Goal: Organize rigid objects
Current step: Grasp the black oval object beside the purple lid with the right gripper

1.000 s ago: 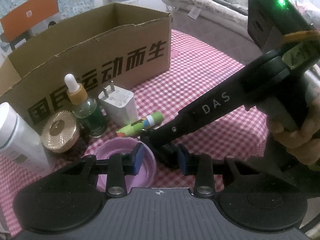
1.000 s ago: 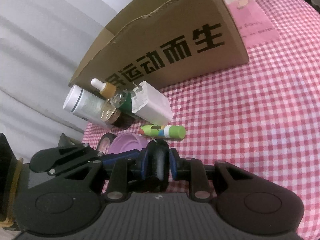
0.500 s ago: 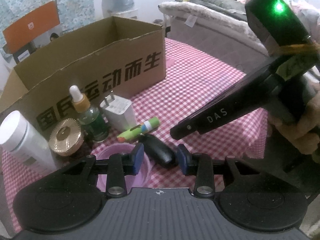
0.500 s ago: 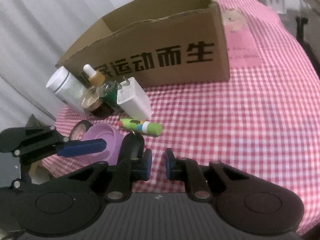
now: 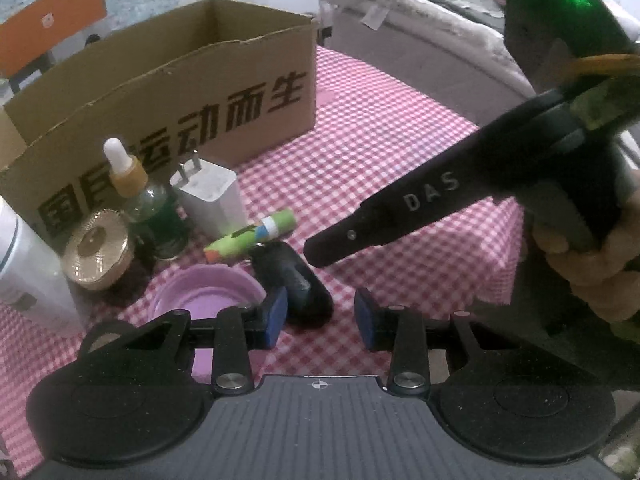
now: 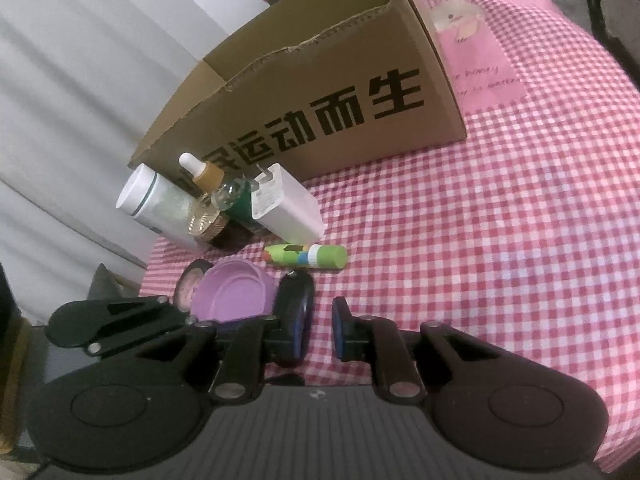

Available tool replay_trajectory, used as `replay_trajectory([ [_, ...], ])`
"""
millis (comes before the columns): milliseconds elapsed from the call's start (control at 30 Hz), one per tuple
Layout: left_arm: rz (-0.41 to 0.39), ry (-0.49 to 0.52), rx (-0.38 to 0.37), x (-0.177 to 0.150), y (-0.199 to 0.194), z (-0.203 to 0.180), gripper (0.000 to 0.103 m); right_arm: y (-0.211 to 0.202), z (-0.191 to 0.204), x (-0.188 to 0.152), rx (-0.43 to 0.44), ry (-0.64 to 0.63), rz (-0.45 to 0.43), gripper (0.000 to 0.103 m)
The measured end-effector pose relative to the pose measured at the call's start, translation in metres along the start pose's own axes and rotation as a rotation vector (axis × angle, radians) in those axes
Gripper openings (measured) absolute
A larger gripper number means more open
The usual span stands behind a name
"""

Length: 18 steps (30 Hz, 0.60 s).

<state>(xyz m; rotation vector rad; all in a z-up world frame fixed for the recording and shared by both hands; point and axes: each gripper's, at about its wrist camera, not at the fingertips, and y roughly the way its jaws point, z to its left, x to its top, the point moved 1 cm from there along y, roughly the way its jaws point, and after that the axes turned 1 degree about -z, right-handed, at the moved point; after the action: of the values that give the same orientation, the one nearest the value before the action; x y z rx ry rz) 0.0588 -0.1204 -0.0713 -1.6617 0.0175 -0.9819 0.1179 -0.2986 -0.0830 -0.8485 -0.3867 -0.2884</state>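
Observation:
A black oval object lies on the pink checked cloth, just ahead of my left gripper's left pad. That gripper is open with only cloth between its fingers. My right gripper is shut and empty; the black object lies just left of its left finger. From the left wrist, the right gripper hangs over the cloth to the object's right. A green stick lies behind the object. An open cardboard box stands at the back.
In front of the box stand a white charger, a green dropper bottle, a gold-lidded jar and a white bottle. A purple lid lies beside the black object, with a tape roll behind it. A sofa borders the table.
A second ago the black object sat between my right gripper's fingers. Those fingers have come off it and drawn back to the right. The object now lies on the cloth.

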Motion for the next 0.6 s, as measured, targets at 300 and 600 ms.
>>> replay_trajectory([
  [300, 0.028, -0.007, 0.019, 0.009, 0.013, 0.001, 0.042, 0.003, -0.005, 0.004, 0.059, 0.037, 0.02, 0.017],
  [600, 0.047, -0.022, -0.002, 0.013, 0.023, 0.003, 0.043, 0.002, -0.012, 0.001, 0.049, 0.064, 0.042, 0.018],
])
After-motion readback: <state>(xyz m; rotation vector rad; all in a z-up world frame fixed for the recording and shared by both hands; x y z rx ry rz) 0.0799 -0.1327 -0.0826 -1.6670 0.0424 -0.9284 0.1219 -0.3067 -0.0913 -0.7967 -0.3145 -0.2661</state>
